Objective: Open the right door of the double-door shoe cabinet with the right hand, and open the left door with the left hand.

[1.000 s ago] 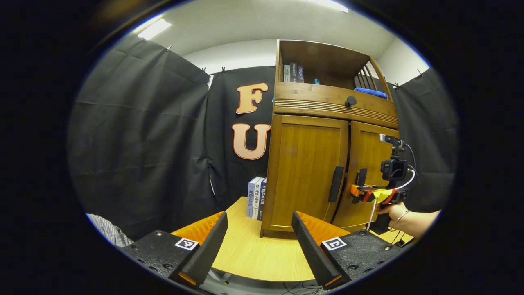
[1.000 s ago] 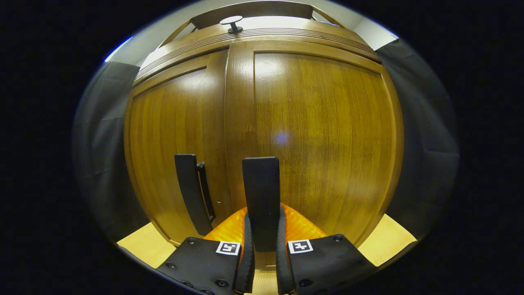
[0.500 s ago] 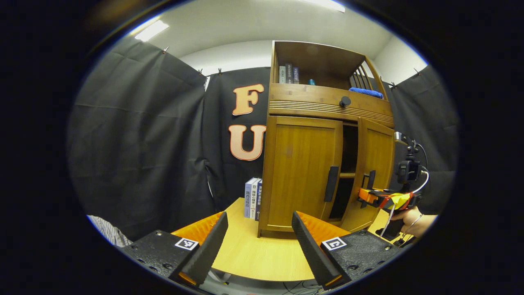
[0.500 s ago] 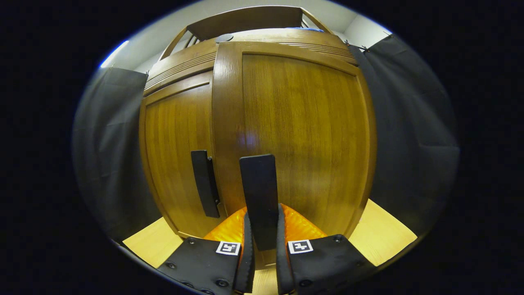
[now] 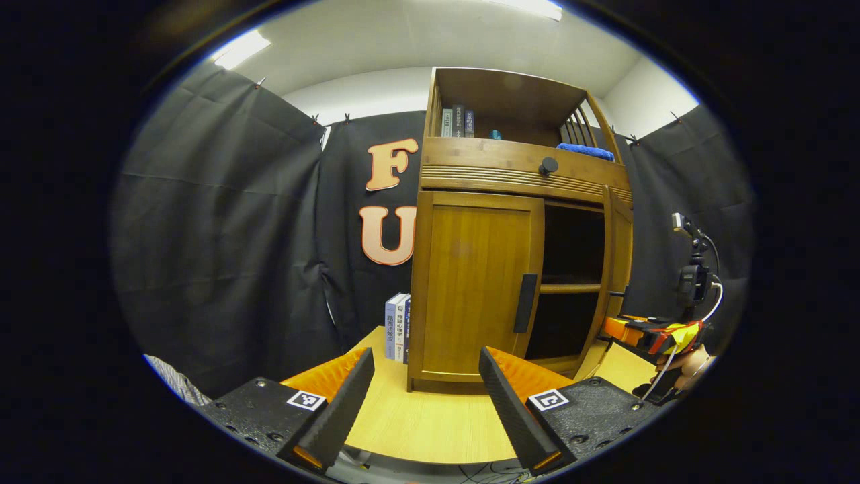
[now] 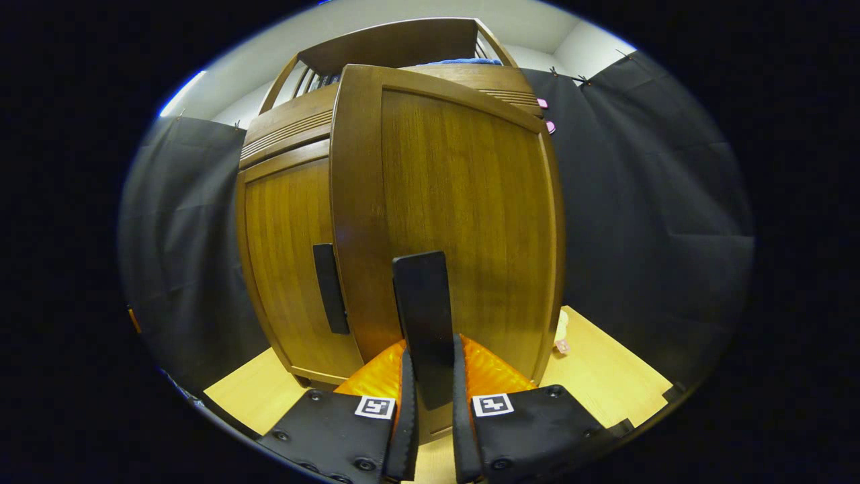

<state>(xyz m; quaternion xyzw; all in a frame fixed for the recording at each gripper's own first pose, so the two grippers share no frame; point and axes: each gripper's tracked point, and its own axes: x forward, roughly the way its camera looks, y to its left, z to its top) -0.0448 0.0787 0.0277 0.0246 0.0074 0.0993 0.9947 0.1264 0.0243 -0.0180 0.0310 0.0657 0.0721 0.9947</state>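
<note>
Pinching right door handle (image 6: 422,323) in right gripper (image 6: 430,403) | left gripper (image 5: 420,410) apart

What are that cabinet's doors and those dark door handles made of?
The right door and left door look like varnished wood: streaky grain, soft shine. The right handle and left handle are matte black, plastic or painted metal; I cannot tell which.

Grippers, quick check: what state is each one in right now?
Left gripper: open, holding nothing, short of the closed left door.
Right gripper: fingers closed on the right door's handle, door swung open.
</note>
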